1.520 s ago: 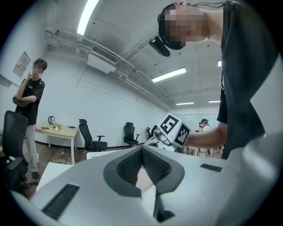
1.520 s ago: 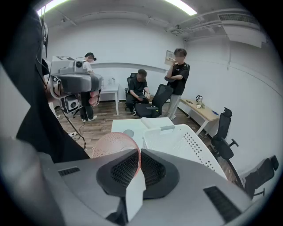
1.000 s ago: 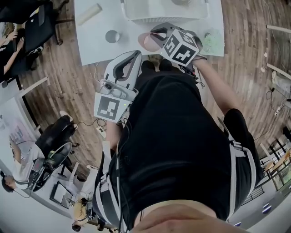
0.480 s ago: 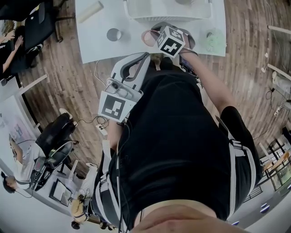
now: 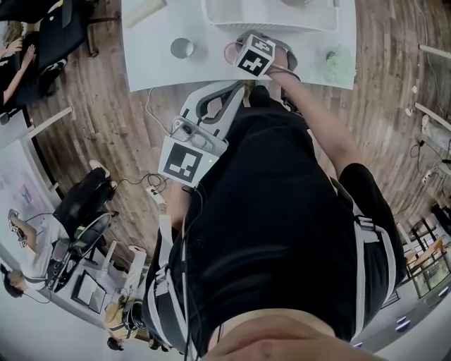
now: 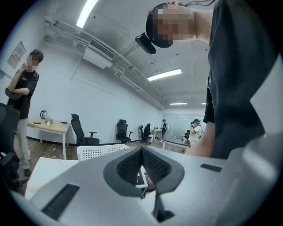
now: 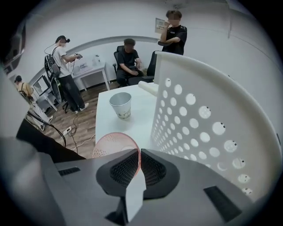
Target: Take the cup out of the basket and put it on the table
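Observation:
A pink cup (image 5: 232, 53) hangs by its rim in my right gripper (image 5: 244, 51), low over the white table (image 5: 158, 70) just in front of the white basket (image 5: 268, 15). In the right gripper view the jaws (image 7: 139, 169) pinch the cup's (image 7: 109, 145) thin rim, and the perforated basket wall (image 7: 208, 119) stands close on the right. Whether the cup's base touches the table is hidden. My left gripper (image 5: 229, 90) is held near my body at the table's front edge, off the table. Its jaws (image 6: 142, 170) are shut with nothing in them.
A metal-coloured cup (image 5: 182, 48) stands on the table left of the pink one, also seen upright (image 7: 120, 105) in the right gripper view. A pale roll (image 5: 144, 11) lies at the far left, a green object (image 5: 338, 65) at the right. People and office chairs stand around.
My right gripper has sunk toward the table with the pink cup, ending close beside the basket. The left gripper has hardly moved.

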{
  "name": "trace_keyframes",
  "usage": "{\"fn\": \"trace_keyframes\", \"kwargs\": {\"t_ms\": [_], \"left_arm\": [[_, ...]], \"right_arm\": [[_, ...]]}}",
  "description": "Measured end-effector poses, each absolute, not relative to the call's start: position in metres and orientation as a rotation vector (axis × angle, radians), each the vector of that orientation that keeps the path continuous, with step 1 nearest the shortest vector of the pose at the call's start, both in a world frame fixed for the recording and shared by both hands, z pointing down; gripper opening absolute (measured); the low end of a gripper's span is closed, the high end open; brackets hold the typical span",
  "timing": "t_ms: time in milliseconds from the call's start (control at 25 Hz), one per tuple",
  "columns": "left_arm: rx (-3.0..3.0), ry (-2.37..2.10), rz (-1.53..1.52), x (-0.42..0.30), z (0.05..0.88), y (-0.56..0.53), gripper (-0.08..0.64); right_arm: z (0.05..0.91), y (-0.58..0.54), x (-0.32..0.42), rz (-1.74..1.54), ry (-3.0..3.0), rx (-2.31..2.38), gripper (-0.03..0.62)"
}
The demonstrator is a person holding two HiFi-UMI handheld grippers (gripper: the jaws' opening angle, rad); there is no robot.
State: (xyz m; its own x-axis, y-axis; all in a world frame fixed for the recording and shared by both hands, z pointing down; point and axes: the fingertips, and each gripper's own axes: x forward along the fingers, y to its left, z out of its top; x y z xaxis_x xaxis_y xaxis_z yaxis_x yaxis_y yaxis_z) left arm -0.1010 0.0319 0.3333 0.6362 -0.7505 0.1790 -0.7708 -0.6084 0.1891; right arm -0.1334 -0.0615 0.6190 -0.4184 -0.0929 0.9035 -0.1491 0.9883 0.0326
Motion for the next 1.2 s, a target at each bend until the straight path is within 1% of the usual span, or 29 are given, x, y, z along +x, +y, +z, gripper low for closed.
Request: {"fn": "trace_keyframes", "kwargs": {"t_ms": [680,1200], "left_arm": [[2.608,-1.240,0.129,-0.112,0.332,0.037,0.021],[2.606,-1.233,0.124,-0.110,0.335,0.035,0.021]], "right_arm": [[0.613,-0.074,-0.142,0.068,-2.067,0.257,0.032],[0.585,-0.077,-0.136,0.067,-2.169,0.319,0.032]]}}
